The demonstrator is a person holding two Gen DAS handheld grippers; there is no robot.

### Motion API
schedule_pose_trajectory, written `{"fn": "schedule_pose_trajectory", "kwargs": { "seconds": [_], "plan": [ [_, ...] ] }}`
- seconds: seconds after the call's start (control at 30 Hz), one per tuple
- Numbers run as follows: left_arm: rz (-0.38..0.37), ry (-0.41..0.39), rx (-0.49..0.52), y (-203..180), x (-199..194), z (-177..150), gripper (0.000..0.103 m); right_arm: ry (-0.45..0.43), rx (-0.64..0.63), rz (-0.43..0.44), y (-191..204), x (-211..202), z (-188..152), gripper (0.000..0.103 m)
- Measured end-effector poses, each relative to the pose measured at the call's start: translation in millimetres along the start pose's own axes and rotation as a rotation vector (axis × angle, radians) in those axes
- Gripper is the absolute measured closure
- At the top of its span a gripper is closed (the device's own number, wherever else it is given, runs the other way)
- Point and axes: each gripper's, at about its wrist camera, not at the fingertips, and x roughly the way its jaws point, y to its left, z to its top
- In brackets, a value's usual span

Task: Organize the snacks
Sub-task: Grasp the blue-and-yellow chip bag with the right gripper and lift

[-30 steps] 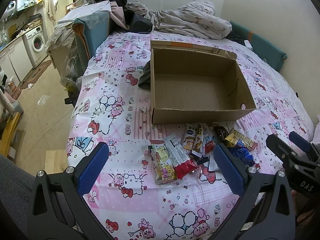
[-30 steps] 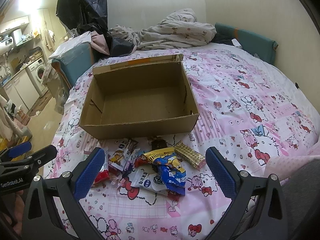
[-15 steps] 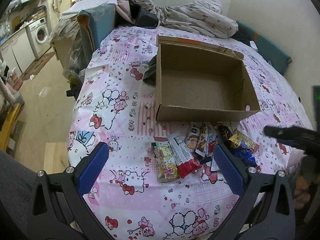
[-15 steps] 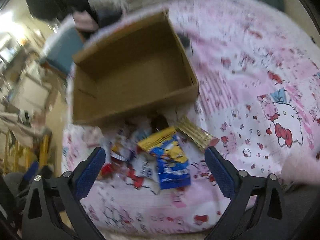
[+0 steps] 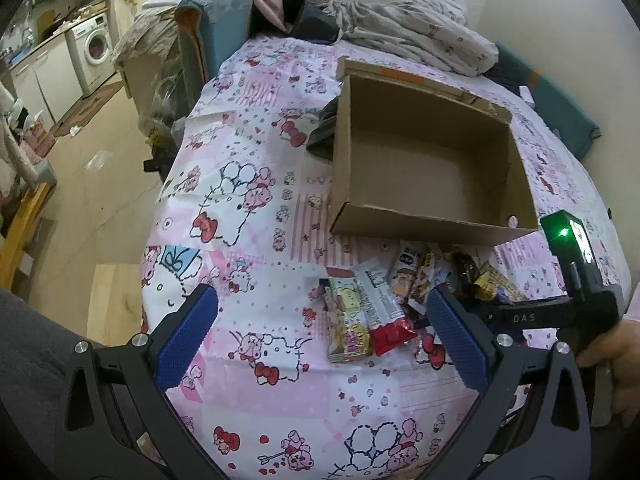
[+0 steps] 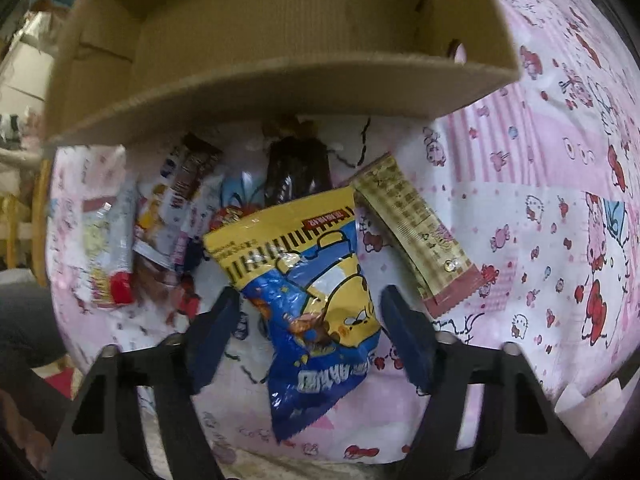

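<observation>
An open, empty cardboard box (image 5: 432,224) (image 6: 280,92) sits on the pink cartoon bedsheet (image 5: 248,248). Several snack packs lie in front of it: a red-and-white bar (image 5: 384,308), a yellow-pink pack (image 5: 346,324), a gold bar (image 6: 420,232), a dark brown wrapper (image 6: 296,172). My right gripper (image 6: 312,320) points straight down. Its jaws are closing around a blue-and-yellow snack bag (image 6: 316,280), which lies flat between them, the pads right at its edges. My left gripper (image 5: 320,328) hovers open over the sheet, left of the pile, holding nothing.
The bed's left edge drops to the floor (image 5: 92,184), with a washing machine (image 5: 96,44) beyond. Crumpled bedding (image 5: 420,32) and a teal cushion (image 5: 560,108) lie behind the box. A person's hand (image 5: 612,356) holds the right gripper's body (image 5: 532,316).
My right gripper has tipped down and dropped onto the snack pile, and its jaws have narrowed around the blue-and-yellow bag. The left gripper has barely moved.
</observation>
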Motion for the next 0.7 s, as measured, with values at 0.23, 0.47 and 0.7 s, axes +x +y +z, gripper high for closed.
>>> {"fn": "schedule_pose_trajectory", "kwargs": {
  "seconds": [0.23,0.47,0.7],
  "plan": [
    [0.008,0.01,-0.017,4.5,3.7,0.4,0.0,-0.058,0.017,0.068,-6.2,-19.1,-6.8,0.061],
    [0.023,0.082,-0.067,15.8,15.8,15.5,0.0,-0.185,0.121,0.279,-30.2,-81.1,-22.0,0.064],
    [0.026,0.207,-0.129,22.4,46.2,26.0,0.013,-0.292,0.19,0.5,-53.6,-113.0,-27.5,0.064]
  ]
}}
